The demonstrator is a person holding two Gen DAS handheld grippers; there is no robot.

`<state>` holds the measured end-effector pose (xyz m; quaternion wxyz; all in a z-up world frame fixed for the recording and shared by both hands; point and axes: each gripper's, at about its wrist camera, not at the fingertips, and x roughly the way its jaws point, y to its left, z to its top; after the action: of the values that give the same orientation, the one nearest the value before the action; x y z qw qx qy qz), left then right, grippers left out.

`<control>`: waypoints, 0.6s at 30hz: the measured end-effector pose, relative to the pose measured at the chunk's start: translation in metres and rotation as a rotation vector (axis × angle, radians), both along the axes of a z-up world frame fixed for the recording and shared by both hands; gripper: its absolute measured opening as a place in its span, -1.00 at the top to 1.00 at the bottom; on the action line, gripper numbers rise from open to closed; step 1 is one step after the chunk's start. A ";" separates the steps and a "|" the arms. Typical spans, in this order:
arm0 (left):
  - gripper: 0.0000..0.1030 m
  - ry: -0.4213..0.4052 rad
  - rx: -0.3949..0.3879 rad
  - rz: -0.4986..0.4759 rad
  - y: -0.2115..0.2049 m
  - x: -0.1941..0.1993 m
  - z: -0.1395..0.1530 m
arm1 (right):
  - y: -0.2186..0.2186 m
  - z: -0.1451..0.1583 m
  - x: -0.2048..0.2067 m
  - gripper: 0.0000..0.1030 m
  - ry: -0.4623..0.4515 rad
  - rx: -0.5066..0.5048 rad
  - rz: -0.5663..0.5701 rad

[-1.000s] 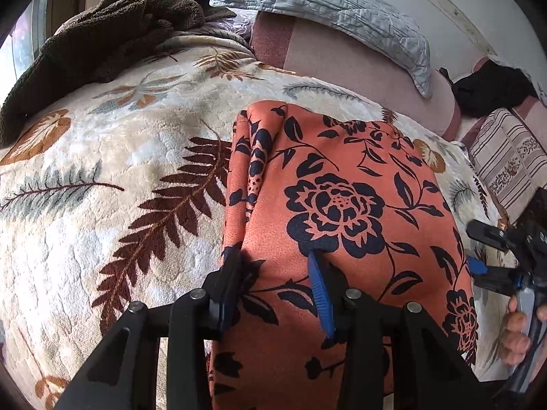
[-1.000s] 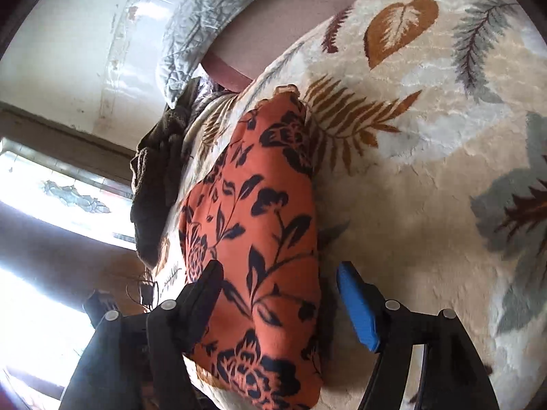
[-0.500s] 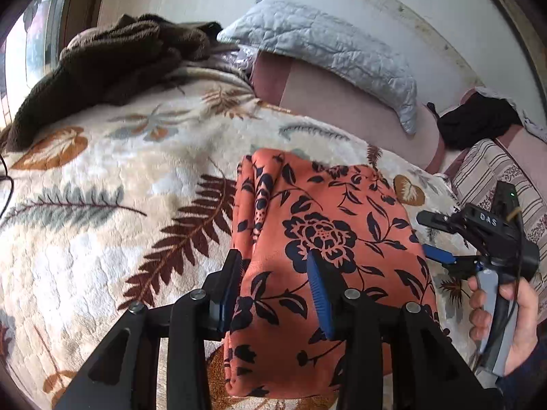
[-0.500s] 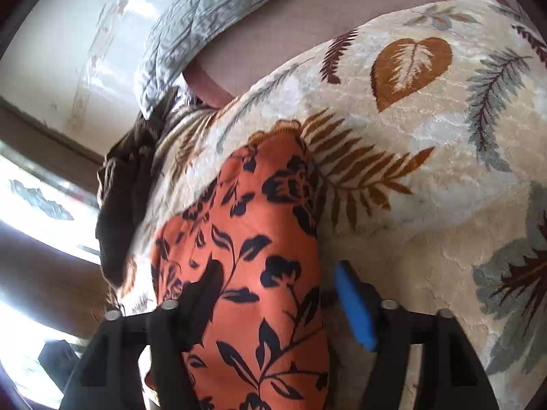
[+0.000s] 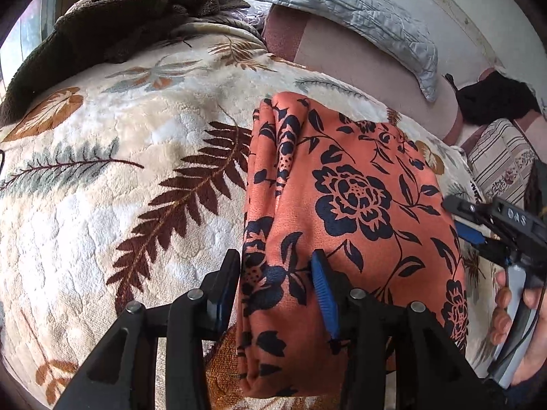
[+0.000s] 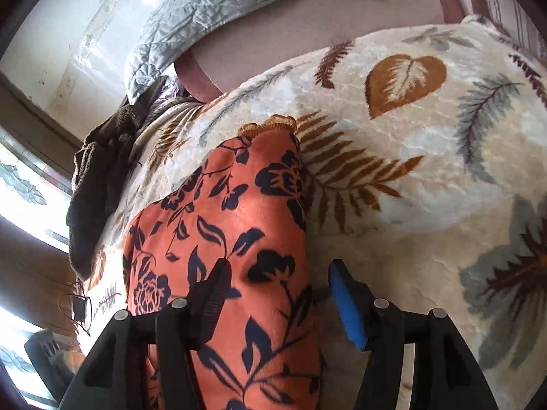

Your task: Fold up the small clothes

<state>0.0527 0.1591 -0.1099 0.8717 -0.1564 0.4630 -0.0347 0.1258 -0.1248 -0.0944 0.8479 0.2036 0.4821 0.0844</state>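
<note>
An orange garment with a dark blue flower print (image 5: 352,205) lies folded into a long strip on a cream leaf-patterned blanket (image 5: 119,171). My left gripper (image 5: 273,283) is open, its two fingers astride the garment's left folded edge near the front end. My right gripper (image 6: 277,290) is open over the garment's right edge (image 6: 239,225), the black finger above the cloth and the blue finger (image 6: 345,304) above the blanket (image 6: 427,171). The right gripper also shows at the right of the left wrist view (image 5: 478,229), held by a hand.
A dark brown fleece (image 5: 102,24) is heaped at the far left of the bed. A grey quilted pillow (image 5: 342,7) leans on the pink headboard (image 5: 359,54). A black garment (image 5: 492,102) and a striped cushion (image 5: 502,160) lie at the right.
Both grippers stayed open and shifted along the garment: the left first pulled back, then came close again over the left edge. The right slid further along the right edge.
</note>
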 end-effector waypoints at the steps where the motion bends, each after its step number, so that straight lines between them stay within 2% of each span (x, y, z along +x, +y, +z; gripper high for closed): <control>1: 0.13 -0.016 -0.015 0.014 0.005 -0.003 0.003 | 0.001 0.010 -0.015 -0.23 -0.030 -0.009 0.019; 5: 0.13 -0.094 -0.060 0.079 0.025 -0.018 0.016 | 0.024 0.041 -0.060 -0.23 -0.105 0.016 0.131; 7: 0.14 -0.080 -0.094 0.076 0.032 -0.019 0.014 | 0.036 0.049 -0.073 -0.30 -0.121 0.061 0.185; 9: 0.14 -0.023 -0.109 0.044 0.033 -0.019 0.003 | 0.048 0.043 -0.077 -0.48 -0.105 0.092 0.221; 11: 0.13 0.056 -0.063 0.021 0.027 -0.015 -0.014 | 0.055 0.018 -0.069 -0.50 -0.014 0.073 0.227; 12: 0.13 0.060 -0.076 0.027 0.029 -0.016 -0.017 | 0.059 -0.001 -0.062 -0.47 0.080 0.056 0.216; 13: 0.16 0.051 -0.097 0.041 0.031 -0.019 -0.014 | 0.058 -0.013 -0.059 -0.44 0.134 0.057 0.190; 15: 0.16 -0.017 -0.090 0.053 0.034 -0.028 0.001 | 0.060 -0.002 -0.057 -0.49 0.091 0.093 0.180; 18: 0.17 -0.079 -0.090 0.021 0.030 -0.036 0.015 | 0.077 0.030 -0.044 -0.49 0.017 0.119 0.243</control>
<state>0.0166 0.1890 -0.0951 0.8817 -0.1988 0.4246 -0.0525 0.0815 -0.0474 -0.0643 0.8136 0.1944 0.5047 0.2133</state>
